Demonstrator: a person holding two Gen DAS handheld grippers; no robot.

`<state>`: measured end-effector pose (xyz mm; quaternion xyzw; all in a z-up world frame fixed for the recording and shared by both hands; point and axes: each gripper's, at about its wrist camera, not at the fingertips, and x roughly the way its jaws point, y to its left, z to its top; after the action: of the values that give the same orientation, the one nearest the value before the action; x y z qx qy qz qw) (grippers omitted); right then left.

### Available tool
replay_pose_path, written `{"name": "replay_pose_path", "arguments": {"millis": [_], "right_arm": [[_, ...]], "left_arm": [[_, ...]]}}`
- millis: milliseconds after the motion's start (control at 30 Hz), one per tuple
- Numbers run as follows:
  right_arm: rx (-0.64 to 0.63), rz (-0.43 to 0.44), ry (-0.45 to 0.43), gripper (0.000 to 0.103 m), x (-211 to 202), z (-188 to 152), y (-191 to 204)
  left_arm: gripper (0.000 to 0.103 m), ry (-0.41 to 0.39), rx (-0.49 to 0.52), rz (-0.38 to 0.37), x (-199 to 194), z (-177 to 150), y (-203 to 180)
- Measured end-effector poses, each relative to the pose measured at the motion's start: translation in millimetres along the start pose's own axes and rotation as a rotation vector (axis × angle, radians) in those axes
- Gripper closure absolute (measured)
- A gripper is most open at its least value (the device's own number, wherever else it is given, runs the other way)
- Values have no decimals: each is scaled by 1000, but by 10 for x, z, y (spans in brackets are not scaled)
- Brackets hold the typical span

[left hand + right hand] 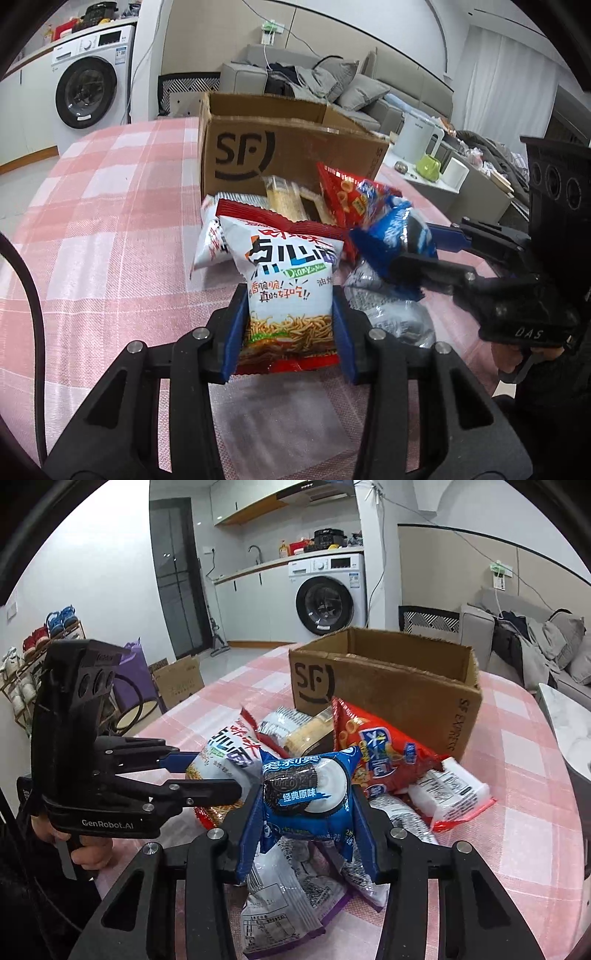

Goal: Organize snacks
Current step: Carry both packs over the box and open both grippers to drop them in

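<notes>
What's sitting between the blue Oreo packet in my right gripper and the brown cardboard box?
In the right wrist view, a red ring-snack bag and a clear-wrapped tan wafer pack lie between the blue Oreo packet and the brown cardboard box.

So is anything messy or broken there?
Nothing looks broken or spilled. The snacks just lie in a jumbled heap on the pink checked tablecloth in front of the open cardboard box. The left gripper pinches a noodle snack bag; the right gripper pinches a blue Oreo pack.
</notes>
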<state>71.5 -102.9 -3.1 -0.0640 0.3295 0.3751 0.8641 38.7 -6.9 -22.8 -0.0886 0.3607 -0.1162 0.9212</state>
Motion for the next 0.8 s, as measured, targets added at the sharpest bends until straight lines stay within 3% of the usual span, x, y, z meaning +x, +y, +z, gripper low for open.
{"name": "replay_pose_path", "arguments": {"millis": [367,800], "right_arm": [[63,-79,-146,57,-467,253,-206],[108,-107,-161,57,-506,712,-505]], "left_arm": [[64,-107,-6,28,-367,310,-12],[64,-154,3,66,-414,965,-23]]}}
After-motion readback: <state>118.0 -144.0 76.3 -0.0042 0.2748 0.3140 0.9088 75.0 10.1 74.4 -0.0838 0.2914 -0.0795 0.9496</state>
